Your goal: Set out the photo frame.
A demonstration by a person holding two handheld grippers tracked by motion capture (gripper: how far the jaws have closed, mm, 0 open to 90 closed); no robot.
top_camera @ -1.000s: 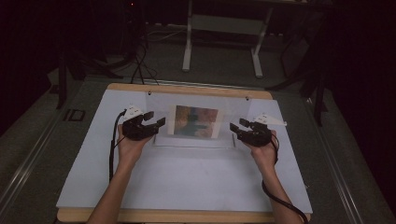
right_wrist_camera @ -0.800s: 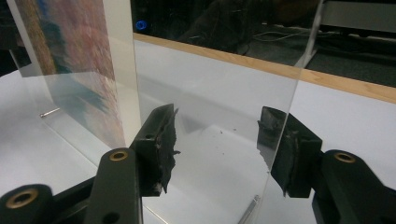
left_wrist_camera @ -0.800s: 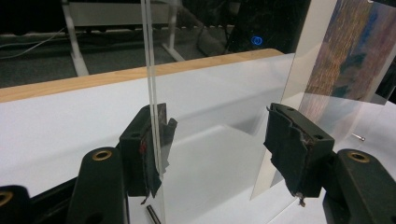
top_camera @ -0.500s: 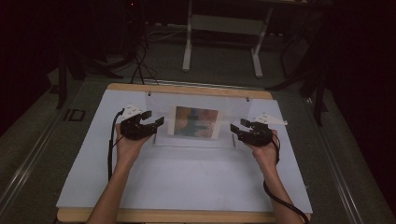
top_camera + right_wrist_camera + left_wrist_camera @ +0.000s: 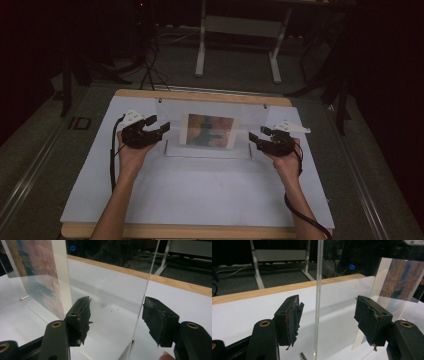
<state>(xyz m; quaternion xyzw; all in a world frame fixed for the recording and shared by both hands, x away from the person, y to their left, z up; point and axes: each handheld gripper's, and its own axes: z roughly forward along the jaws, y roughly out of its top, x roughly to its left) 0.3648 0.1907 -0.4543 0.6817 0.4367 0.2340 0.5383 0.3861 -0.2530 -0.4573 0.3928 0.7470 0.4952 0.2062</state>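
On the white-covered tabletop (image 5: 200,190) a clear acrylic panel (image 5: 210,127) is stood upright, with a colourful printed picture (image 5: 209,131) at its middle. It appears to be approached from both ends at once, so that it can be steadied or lifted evenly without tipping.

The left tongs (image 5: 159,128) are held wide open around the panel's left edge. In the left gripper view that edge is seen passing upright between the two padded jaws, roughly midway, touched by neither. A small metal pin (image 5: 303,356) lies just beside the foot of the edge.

The right tongs (image 5: 256,138) are likewise spread wide. In the right gripper view the panel's right edge stands between the jaws, nearer the right one, with no contact visible. Nothing is gripped by either.

Beyond the panel, the wooden rim (image 5: 200,96) of the tabletop is seen.
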